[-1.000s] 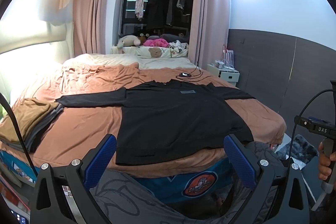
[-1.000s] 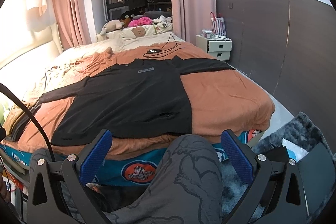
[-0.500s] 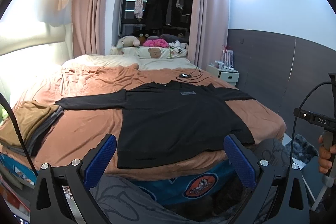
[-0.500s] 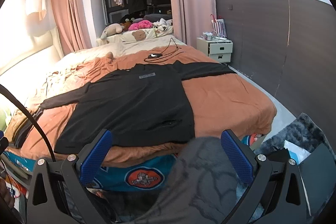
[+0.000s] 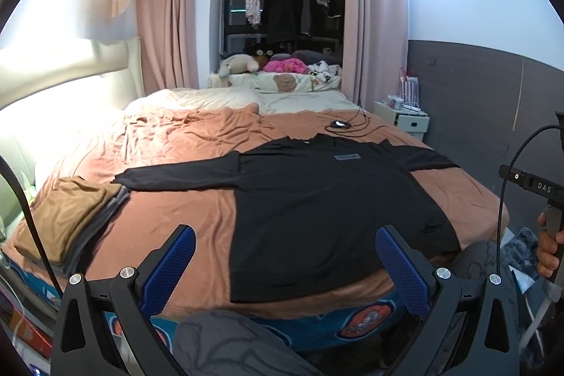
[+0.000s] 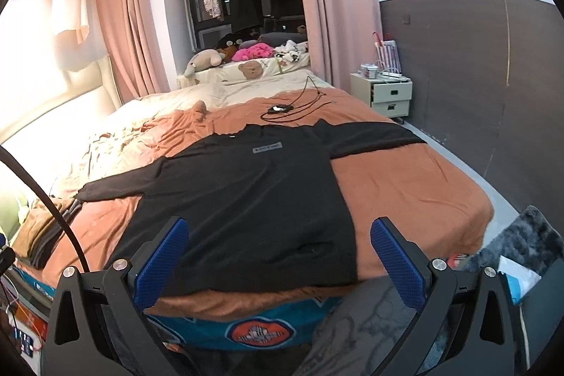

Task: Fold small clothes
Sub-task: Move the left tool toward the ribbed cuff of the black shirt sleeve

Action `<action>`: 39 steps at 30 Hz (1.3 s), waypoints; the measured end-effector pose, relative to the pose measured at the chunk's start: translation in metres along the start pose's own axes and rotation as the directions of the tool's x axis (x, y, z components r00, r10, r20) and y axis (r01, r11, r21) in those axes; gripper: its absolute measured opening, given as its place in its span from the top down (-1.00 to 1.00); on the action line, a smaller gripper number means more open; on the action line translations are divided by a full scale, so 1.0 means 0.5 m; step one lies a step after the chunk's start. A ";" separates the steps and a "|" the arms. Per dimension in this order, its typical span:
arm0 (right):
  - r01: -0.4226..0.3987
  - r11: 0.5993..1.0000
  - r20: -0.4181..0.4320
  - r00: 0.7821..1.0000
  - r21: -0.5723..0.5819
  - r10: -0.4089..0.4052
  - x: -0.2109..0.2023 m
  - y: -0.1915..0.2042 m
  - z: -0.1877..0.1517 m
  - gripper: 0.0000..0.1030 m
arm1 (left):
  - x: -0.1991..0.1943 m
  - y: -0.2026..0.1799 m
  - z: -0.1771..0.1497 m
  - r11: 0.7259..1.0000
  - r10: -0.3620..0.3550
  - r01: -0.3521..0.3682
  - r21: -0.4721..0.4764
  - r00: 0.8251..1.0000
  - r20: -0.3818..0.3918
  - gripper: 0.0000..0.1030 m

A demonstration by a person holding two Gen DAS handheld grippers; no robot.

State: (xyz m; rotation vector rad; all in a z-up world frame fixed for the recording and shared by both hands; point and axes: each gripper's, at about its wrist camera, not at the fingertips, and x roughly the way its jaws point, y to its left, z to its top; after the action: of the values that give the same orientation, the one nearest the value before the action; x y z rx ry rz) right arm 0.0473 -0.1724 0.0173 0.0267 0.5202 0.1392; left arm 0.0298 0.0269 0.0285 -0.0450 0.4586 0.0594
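A black long-sleeved shirt (image 5: 317,207) lies spread flat, front up, sleeves out, on the orange bedsheet (image 5: 183,210). It also shows in the right wrist view (image 6: 246,207). My left gripper (image 5: 282,266) is open and empty, held above the shirt's hem at the bed's near edge. My right gripper (image 6: 278,263) is open and empty, also over the hem. A stack of folded clothes (image 5: 67,221), brown on top, sits at the bed's left edge.
A black cable with a small device (image 6: 282,108) lies on the bed beyond the collar. A white nightstand (image 6: 387,94) stands at the right. Plush toys and pillows (image 5: 278,73) are at the far end. My knee (image 6: 370,323) is below the right gripper.
Both grippers have risen and moved forward toward the bed, so the shirt's hem now lies between the fingers. Both stayed open. The shirt has not moved.
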 end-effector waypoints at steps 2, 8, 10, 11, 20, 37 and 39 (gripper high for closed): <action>-0.004 1.000 -0.008 1.000 -0.003 0.004 0.028 0.000 0.010 -1.00 | 0.016 0.017 0.010 1.000 0.013 -0.013 -0.009 1.000 0.000 -0.99; -0.025 1.000 -0.017 1.000 -0.012 0.024 0.098 0.015 0.048 -1.00 | 0.076 0.086 0.044 0.997 0.043 -0.044 -0.061 0.999 -0.020 -0.99; -0.036 0.999 -0.026 0.999 -0.017 0.036 0.125 0.022 0.061 -1.00 | 0.094 0.111 0.053 0.995 0.054 -0.056 -0.083 0.998 -0.030 -0.99; -0.042 0.999 -0.033 0.999 -0.020 0.042 0.135 0.027 0.063 -1.00 | 0.108 0.130 0.058 0.993 0.065 -0.069 -0.100 0.997 -0.041 -0.99; -0.079 0.994 -0.121 0.990 -0.077 0.069 0.245 0.071 0.115 -1.00 | 0.192 0.228 0.085 0.980 0.114 -0.129 -0.150 0.988 -0.101 -0.99; -0.196 0.966 -0.155 0.973 -0.171 0.170 0.398 0.152 0.202 -1.00 | 0.298 0.421 0.136 0.926 0.247 -0.279 -0.255 0.957 -0.150 -0.99; -0.207 0.958 -0.173 0.970 -0.200 0.173 0.424 0.155 0.202 -1.00 | 0.312 0.445 0.139 0.918 0.276 -0.309 -0.250 0.948 -0.161 -0.99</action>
State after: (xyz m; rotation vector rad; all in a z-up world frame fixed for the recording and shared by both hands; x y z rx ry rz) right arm 0.2698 -0.0652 0.0051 -0.1488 0.6539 0.3893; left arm 0.1850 0.2602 0.0146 -0.2519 0.5753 0.4183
